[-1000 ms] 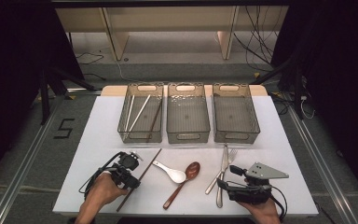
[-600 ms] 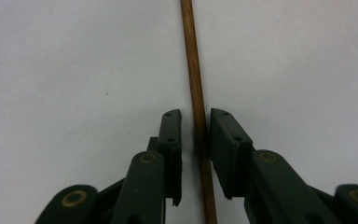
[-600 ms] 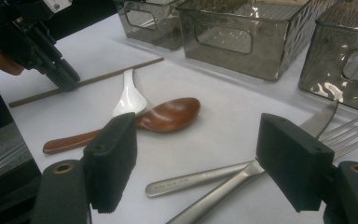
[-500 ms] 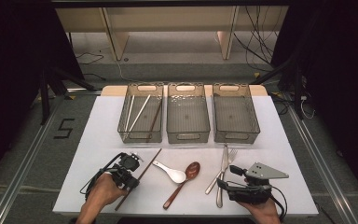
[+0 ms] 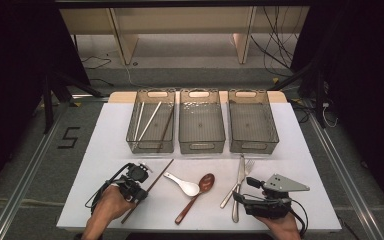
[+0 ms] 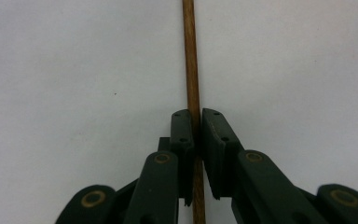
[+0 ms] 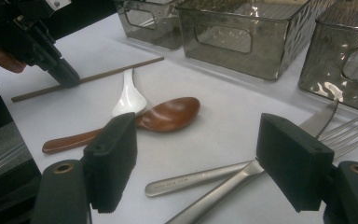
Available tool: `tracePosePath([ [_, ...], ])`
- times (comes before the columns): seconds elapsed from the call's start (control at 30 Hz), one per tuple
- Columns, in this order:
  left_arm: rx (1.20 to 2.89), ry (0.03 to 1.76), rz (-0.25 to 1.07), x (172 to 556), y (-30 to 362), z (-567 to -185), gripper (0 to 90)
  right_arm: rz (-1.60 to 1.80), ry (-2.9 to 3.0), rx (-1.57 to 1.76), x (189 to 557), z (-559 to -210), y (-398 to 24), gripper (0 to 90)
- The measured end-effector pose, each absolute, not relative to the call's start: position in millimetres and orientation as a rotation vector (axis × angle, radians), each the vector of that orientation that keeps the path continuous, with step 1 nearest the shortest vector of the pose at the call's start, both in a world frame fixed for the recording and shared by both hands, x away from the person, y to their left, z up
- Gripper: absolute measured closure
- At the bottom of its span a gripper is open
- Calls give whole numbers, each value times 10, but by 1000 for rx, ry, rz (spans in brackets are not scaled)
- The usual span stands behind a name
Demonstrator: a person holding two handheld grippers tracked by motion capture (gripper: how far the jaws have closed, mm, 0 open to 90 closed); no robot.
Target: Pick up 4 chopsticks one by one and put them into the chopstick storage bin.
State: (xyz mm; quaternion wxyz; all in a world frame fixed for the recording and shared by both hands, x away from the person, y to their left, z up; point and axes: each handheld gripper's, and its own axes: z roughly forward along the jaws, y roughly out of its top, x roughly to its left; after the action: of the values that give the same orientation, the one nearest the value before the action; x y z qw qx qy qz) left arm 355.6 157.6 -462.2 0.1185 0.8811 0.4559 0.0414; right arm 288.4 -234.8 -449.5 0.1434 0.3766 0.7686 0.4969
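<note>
High view looks forward and down over the whole white table [image 5: 105, 130] from the person's side. Left gripper view sits close, straight down on the brown chopstick [image 6: 192, 70]. Right gripper view is low, facing across; it shares that chopstick [image 7: 107, 72] too.

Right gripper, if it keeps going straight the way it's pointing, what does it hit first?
Probably the steel knife and fork, whose handles lie on the table between the open right gripper jaws. Beyond them stands a grey bin, though depth is hard to judge.

White table [image 5: 105, 145], three bins [image 5: 202, 127], chopstick [image 5: 155, 181], spoons [image 5: 195, 192], knife [image 5: 237, 192], fork [image 5: 244, 172]
</note>
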Motion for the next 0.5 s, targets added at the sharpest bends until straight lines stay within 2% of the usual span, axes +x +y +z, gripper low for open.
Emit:
tracePosePath([
  [0.5,2547,1305,162,3561,1620,-4586,844,1435,2214,1087,2885,-4494,-2351,298],
])
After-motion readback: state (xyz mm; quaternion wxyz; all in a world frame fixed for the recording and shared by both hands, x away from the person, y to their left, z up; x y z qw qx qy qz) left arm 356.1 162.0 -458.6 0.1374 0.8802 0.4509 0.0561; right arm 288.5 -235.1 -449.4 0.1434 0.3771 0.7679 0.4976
